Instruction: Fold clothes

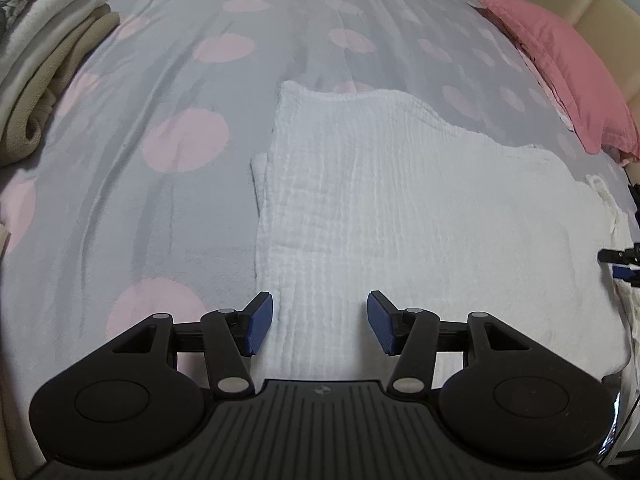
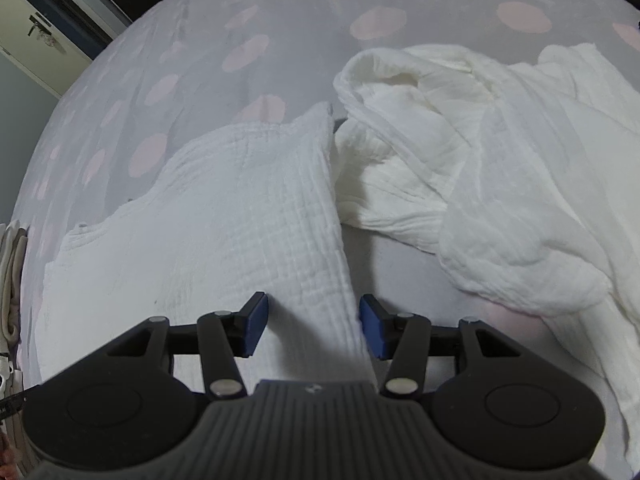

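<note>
On the spotted bedspread (image 1: pixel 168 208), a white crinkled garment (image 1: pixel 400 208) lies flat and partly folded, its straight folded side toward the stack of folded beige and cream cloths (image 1: pixel 44 80) and its far corner reaching toward the pink pillow (image 1: pixel 560 72). Both tongs hang over the garment's near edge, spread and gripping nothing: the left tongs (image 1: pixel 320 322) above its folded side, the right tongs (image 2: pixel 312 322) straddling a raised ridge of cloth, probably lined up to pinch that edge for the next fold. Beyond the garment, away from the stack, a crumpled white heap (image 2: pixel 500 168) waits unfolded. Each tool body hides the garment's nearest hem, and the heap runs out of frame.
</note>
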